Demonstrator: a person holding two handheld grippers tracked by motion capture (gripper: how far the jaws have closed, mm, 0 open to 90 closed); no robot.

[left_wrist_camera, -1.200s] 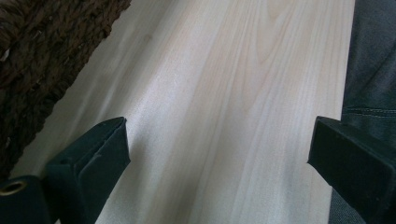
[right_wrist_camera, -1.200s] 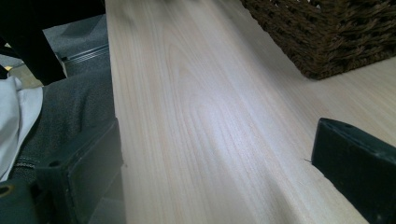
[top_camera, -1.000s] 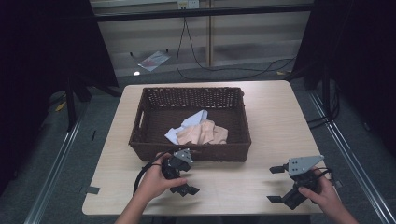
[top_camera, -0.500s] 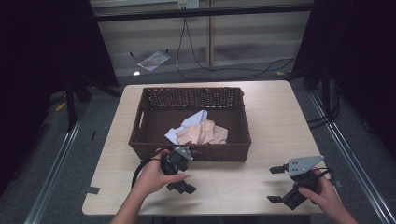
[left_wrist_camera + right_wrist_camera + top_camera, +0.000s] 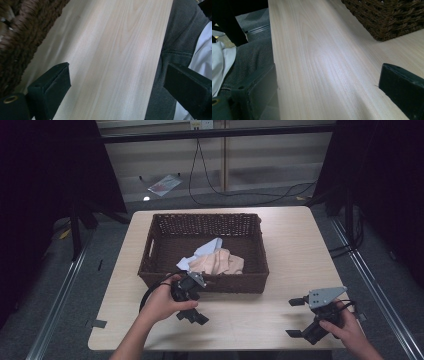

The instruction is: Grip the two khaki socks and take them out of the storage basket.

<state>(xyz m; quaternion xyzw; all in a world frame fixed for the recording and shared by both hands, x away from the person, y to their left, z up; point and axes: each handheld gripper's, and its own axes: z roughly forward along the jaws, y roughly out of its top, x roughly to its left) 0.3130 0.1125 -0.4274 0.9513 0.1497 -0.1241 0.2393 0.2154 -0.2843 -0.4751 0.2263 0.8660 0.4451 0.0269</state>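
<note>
The left gripper [image 5: 192, 306] is held low in the left hand [image 5: 162, 301], its jaws spread wide with nothing between them, the forearm angled in from the bottom edge. The right gripper [image 5: 296, 317] is gripped by the right hand [image 5: 345, 326] at the far right, jaws likewise parted and empty, the grey plate carried on top.
</note>
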